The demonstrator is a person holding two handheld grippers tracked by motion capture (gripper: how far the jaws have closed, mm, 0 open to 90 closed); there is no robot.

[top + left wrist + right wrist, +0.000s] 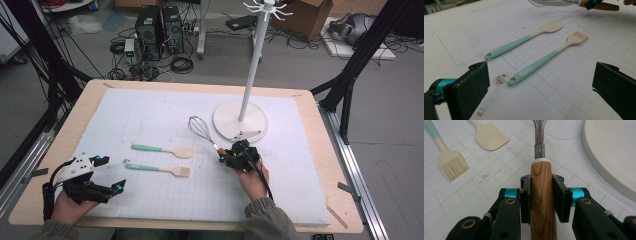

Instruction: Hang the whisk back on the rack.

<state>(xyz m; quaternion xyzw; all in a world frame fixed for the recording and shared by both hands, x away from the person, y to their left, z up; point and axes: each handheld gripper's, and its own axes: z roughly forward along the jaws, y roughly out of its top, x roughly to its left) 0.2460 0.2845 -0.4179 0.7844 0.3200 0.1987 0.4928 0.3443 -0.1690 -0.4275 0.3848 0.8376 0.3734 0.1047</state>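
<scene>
— Item: wire whisk [540, 135], wooden handle. Location: low over the mat, beside the stand base [240, 121]. Clamped in right gripper [541, 195] at mid-handle.

— Handling: likely light; handle stiff, wires springy. Left gripper [541, 82]: agape, nothing between the jaws.

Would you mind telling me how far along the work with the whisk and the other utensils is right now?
Nothing hangs on the white stand yet. In hand: the right gripper is clamped on the whisk by its wooden handle, next to the stand's base. The left gripper is open, with nothing between its jaws. The spatula and the brush lie untouched on the mat.
</scene>
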